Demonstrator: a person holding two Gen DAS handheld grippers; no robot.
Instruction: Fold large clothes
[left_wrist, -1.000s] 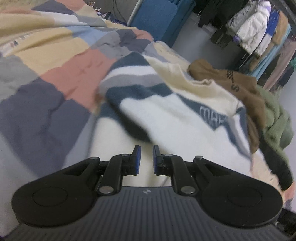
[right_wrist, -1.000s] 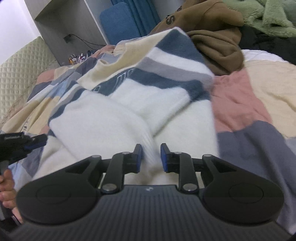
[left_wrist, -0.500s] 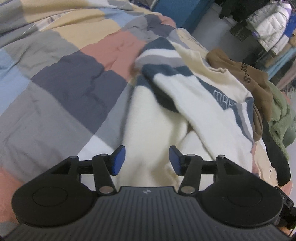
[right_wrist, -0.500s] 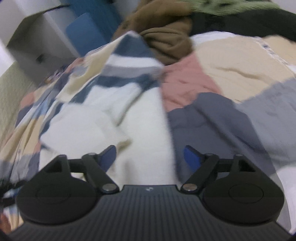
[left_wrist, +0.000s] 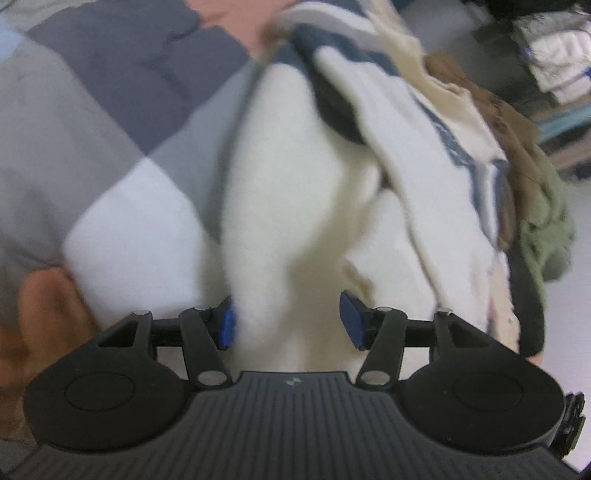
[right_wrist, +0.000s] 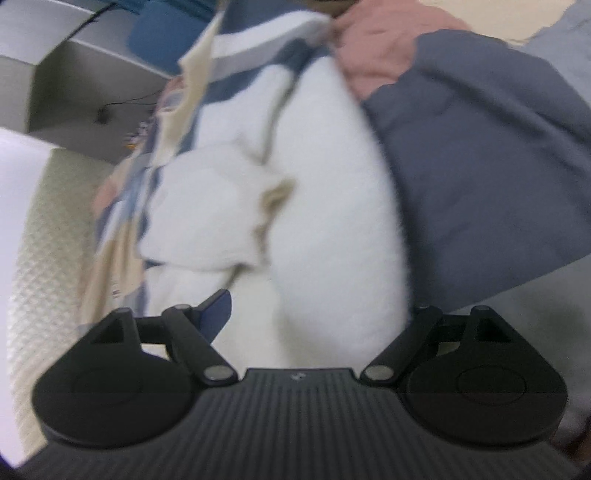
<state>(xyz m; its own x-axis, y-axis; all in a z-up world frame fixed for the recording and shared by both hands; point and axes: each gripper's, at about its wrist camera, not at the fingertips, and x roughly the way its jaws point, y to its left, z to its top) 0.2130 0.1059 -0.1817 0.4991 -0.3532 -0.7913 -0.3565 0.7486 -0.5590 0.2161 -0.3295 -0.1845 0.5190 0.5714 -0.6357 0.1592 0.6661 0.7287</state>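
Both views are motion-blurred; fine detail is unreliable.

Left hand-held gripper (left_wrist: 288, 319): jaws stand well apart, having just been opening. The cream body of the sweater (left_wrist: 295, 229) lies between and beyond the blue pads (left_wrist: 226, 326). The left-side pad sits against the edge of the fabric; the other pad shows a gap beside it. The pads do not press on the cloth from both sides, so nothing is clamped.

Right hand-held gripper (right_wrist: 314, 314): jaws spread wide. Only the left-side blue pad (right_wrist: 216, 308) is visible; the opposite finger is partly hidden behind a bulge of the sweater (right_wrist: 314, 192). White fabric fills the gap, but no grip on it is seen.

Location of the sweater: it lies on the bed, on a patchwork quilt (left_wrist: 110, 110) of grey, navy, pink and pale blocks. It is bunched and partly doubled over, with navy, grey and white stripes at the far end in both views. In the right wrist view, a white fold lies across its left side.

Beyond the sweater, in the left wrist view, a brown garment (left_wrist: 513, 147) and a green garment (left_wrist: 550, 236) are heaped just beside it.

Hanging clothes (left_wrist: 554, 62) show in the upper right background.
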